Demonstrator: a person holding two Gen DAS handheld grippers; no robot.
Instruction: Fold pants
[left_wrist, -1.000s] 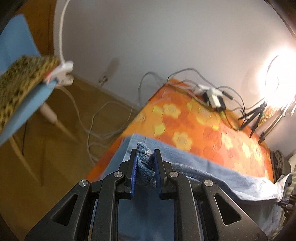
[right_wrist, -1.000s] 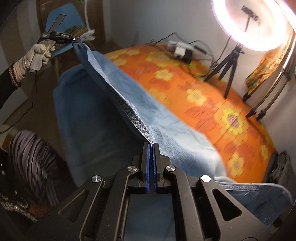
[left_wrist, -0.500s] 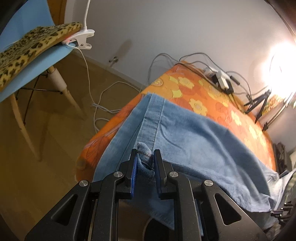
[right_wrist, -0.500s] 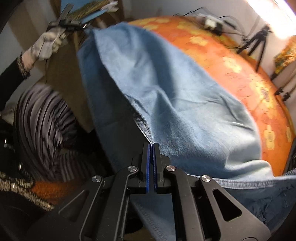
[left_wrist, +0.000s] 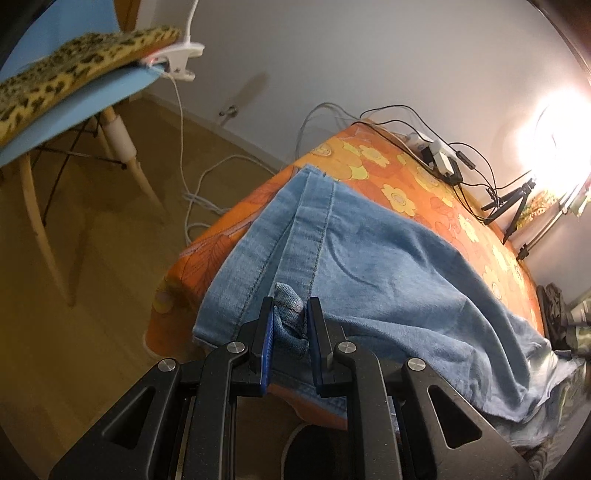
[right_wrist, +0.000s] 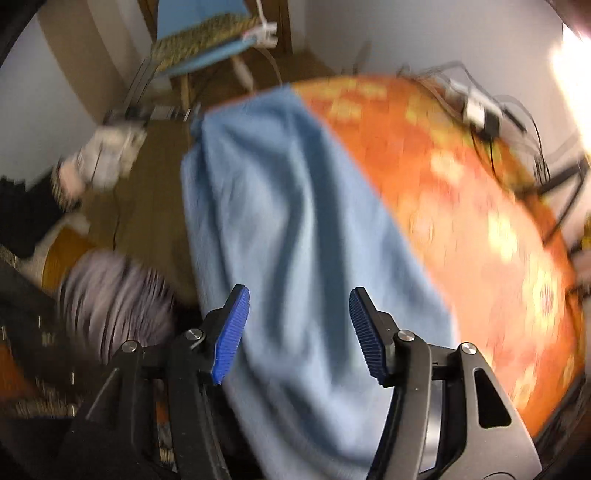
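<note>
Light blue denim pants (left_wrist: 369, 266) lie folded over the near end of the orange flowered table (left_wrist: 424, 184), their hem toward the far left corner. My left gripper (left_wrist: 290, 317) is shut on a bunched fold of the denim at the near edge. In the blurred right wrist view the pants (right_wrist: 288, 221) stretch away over the table (right_wrist: 480, 221). My right gripper (right_wrist: 299, 328) hovers above the cloth; its jaws are opening and nothing is pinched between the blue pads. The person's gloved hand (right_wrist: 99, 158) with the left gripper shows at far left.
A blue chair (left_wrist: 55, 110) with a leopard-print cushion (left_wrist: 74, 66) and a white clip lamp stands left of the table. Cables and a power strip (left_wrist: 439, 158) lie at the table's far end. A ring light on a tripod (left_wrist: 517, 199) stands at the right.
My right gripper let go of the pants' edge and its jaws spread wide as it swung sideways. My left gripper sank with its fold toward the table's near edge; the denim now lies flatter.
</note>
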